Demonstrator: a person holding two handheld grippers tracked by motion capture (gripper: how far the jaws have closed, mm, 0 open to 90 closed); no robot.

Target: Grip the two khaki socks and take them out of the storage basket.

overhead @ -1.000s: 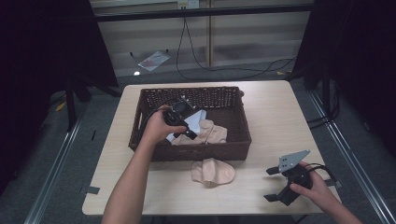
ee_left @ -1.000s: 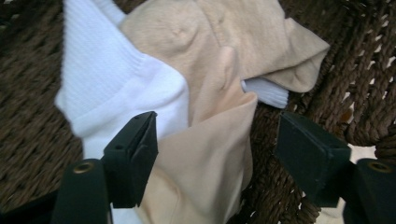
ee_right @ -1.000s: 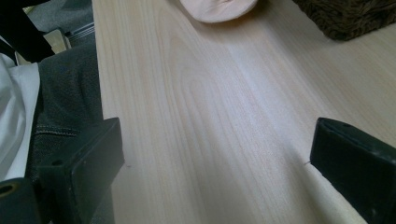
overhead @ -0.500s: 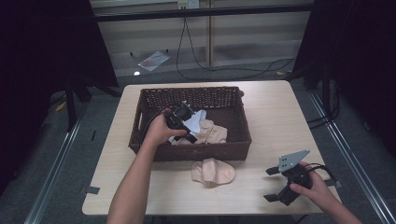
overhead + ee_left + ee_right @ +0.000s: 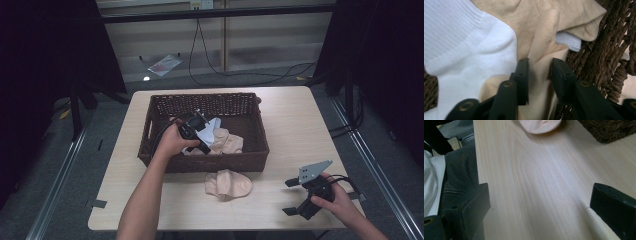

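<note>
A dark woven basket (image 5: 200,96) stands mid-table with beige socks (image 5: 227,142) and a white sock (image 5: 210,127) inside. My left gripper (image 5: 206,149) reaches down into it. In the left gripper view its jaws (image 5: 539,68) pinch a raised fold of a beige sock (image 5: 544,50), with the white sock (image 5: 466,50) to the left and the basket wall (image 5: 604,57) to the right. Another beige sock (image 5: 227,184) lies on the table in front of the basket. My right gripper (image 5: 289,196) rests at the front right, open (image 5: 540,200) over bare wood, with nothing between its fingers.
The wooden table (image 5: 300,130) has free room right of the basket and along its front edge. In the right gripper view the loose sock (image 5: 541,125) and a basket corner (image 5: 609,130) lie ahead, and the person's lap is at the left. Cables trail on the floor behind.
The left hand has shifted slightly inside the basket and sunk a little toward the socks. The right gripper has stayed where it was.
</note>
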